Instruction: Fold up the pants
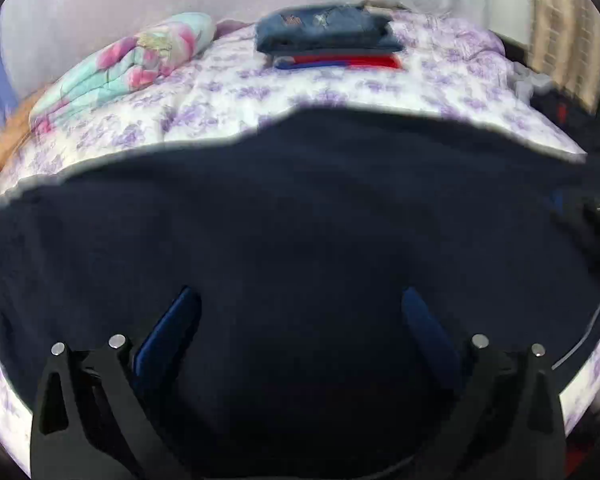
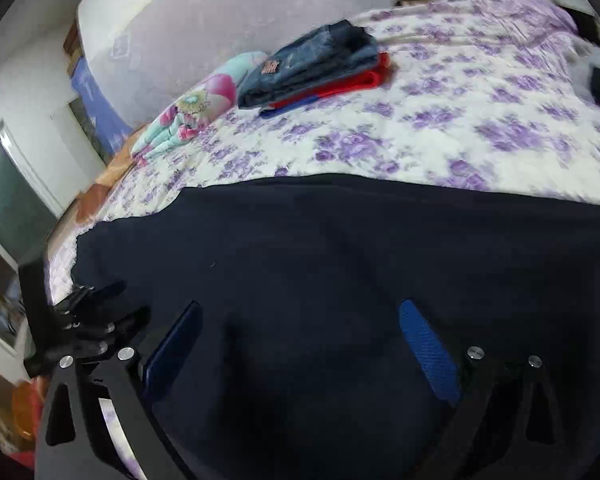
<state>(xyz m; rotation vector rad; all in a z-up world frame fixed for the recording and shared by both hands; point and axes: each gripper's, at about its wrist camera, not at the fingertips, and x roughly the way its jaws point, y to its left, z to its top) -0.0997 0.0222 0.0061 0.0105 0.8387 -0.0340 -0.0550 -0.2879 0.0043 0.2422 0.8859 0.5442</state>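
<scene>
Dark navy pants [image 1: 300,220] lie spread flat across the near part of a floral bedspread [image 1: 340,84]; in the right wrist view the pants [image 2: 340,248] fill the lower half. My left gripper [image 1: 298,300] hovers over the cloth, open, its blue pads wide apart with only flat fabric below. My right gripper [image 2: 300,312] is also open over the pants, with nothing pinched between its fingers. The black frame of the left gripper [image 2: 88,320] shows at the pants' left edge in the right wrist view.
A stack of folded jeans on a red and blue garment [image 1: 328,32] [image 2: 312,68] sits at the far side of the bedspread [image 2: 460,120]. A folded pastel blanket [image 1: 128,68] [image 2: 192,112] lies far left. Dark clothes [image 1: 572,116] are heaped at the right edge.
</scene>
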